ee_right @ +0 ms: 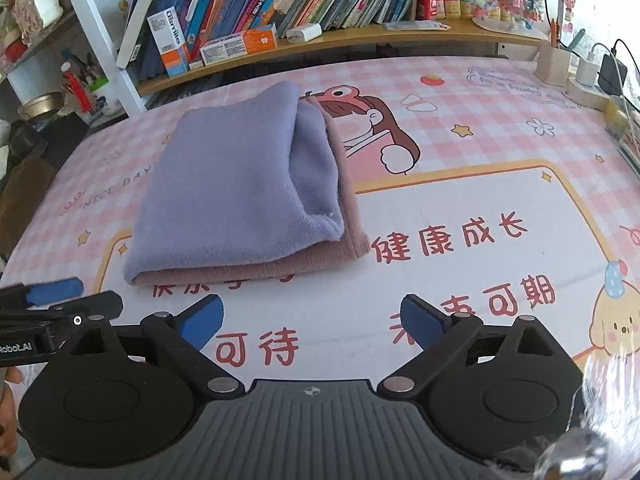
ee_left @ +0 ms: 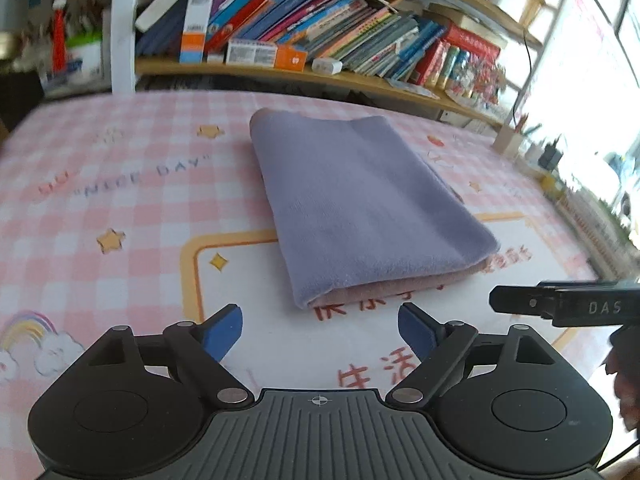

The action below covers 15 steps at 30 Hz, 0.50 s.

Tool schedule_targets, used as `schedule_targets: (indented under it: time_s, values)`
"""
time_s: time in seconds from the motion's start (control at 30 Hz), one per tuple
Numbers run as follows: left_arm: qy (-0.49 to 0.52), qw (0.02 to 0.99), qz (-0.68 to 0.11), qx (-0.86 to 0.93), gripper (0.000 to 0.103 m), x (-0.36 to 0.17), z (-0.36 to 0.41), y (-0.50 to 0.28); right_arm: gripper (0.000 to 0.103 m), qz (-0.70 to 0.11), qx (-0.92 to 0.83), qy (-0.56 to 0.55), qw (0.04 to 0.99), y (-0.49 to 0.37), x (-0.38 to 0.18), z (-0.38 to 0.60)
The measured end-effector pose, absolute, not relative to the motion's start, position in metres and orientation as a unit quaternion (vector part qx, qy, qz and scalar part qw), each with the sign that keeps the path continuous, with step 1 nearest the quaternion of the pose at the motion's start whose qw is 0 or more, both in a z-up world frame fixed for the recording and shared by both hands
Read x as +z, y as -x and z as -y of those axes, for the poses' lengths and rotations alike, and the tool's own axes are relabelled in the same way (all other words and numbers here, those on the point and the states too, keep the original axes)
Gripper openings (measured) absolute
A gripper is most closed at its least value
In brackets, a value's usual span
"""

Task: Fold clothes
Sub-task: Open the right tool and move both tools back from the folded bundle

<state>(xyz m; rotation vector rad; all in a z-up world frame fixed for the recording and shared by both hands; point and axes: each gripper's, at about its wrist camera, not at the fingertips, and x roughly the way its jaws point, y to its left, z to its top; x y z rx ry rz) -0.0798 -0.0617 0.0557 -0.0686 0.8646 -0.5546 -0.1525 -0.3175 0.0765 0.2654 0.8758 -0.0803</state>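
A folded cloth (ee_left: pixel 360 200), lilac on top with a dusty pink layer under it, lies flat on the pink checked table cover (ee_left: pixel 100 200). In the right wrist view the same cloth (ee_right: pixel 232 196) sits left of centre, its pink edge showing along the near and right sides. My left gripper (ee_left: pixel 320 332) is open just short of the cloth's near edge, nothing between its blue pads. My right gripper (ee_right: pixel 312 320) is open too, in front of the cloth's near edge, touching nothing. The left gripper's finger (ee_right: pixel 52 292) shows at the far left of the right wrist view.
A wooden shelf (ee_right: pixel 360 36) packed with books and boxes runs along the far side of the table. A pen holder (ee_right: pixel 554 62), chargers and cables stand at the far right. A white shelf post (ee_left: pixel 124 28) rises at the back left.
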Motion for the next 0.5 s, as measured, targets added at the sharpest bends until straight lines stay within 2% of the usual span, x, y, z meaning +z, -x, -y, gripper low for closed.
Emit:
schedule_targets:
  time_s: [0.23, 0.5]
  values:
    - [0.152, 0.854, -0.438, -0.236, 0.088, 0.05, 0.04, 0.046, 0.099, -0.425, -0.031, -0.223, 0.877, 0.126, 0.076, 0.353]
    - [0.178, 0.85, -0.448, -0.213, 0.086, 0.043, 0.049, 0.022, 0.099, -0.45, -0.003, -0.311, 0.837, 0.091, 0.056, 0.381]
